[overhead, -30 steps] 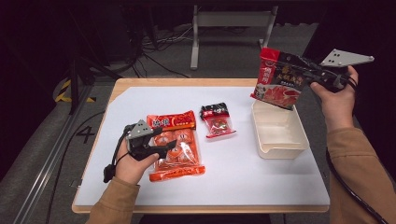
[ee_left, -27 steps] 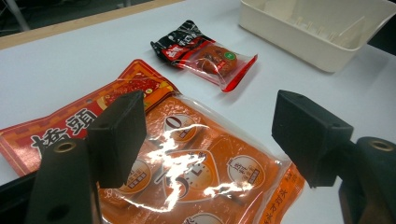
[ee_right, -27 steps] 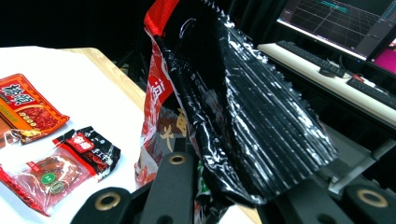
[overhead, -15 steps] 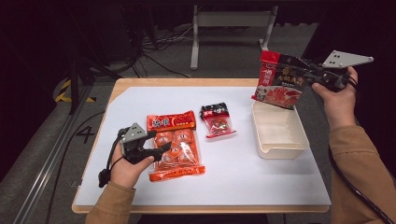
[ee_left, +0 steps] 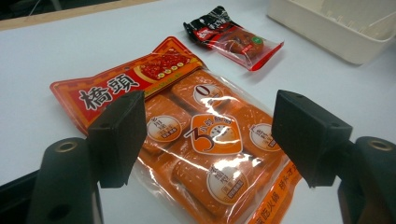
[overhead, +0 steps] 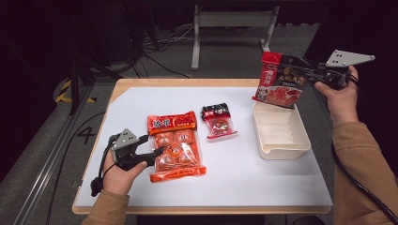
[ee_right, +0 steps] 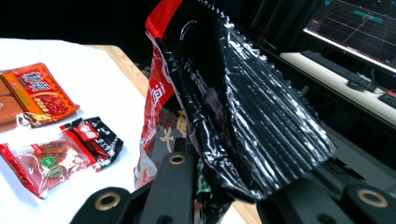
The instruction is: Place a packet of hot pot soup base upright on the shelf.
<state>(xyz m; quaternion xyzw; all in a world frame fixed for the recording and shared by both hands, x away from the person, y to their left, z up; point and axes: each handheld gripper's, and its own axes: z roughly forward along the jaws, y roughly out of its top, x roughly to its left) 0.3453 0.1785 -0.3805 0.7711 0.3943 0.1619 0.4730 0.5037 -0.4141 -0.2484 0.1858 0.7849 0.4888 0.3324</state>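
left gripper (overhead: 157, 151) has eased onto the orange packet (overhead: 176, 147).

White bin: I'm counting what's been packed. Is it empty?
Empty. The white bin shows bare floor; the red-black pouch hangs above it in the right gripper.

red-black pouch (overhead: 280, 80) held above tray (overhead: 281, 149)

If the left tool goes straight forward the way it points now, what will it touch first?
Most likely the big orange packet: it lies between the open jaws of the left tool, just ahead of them.
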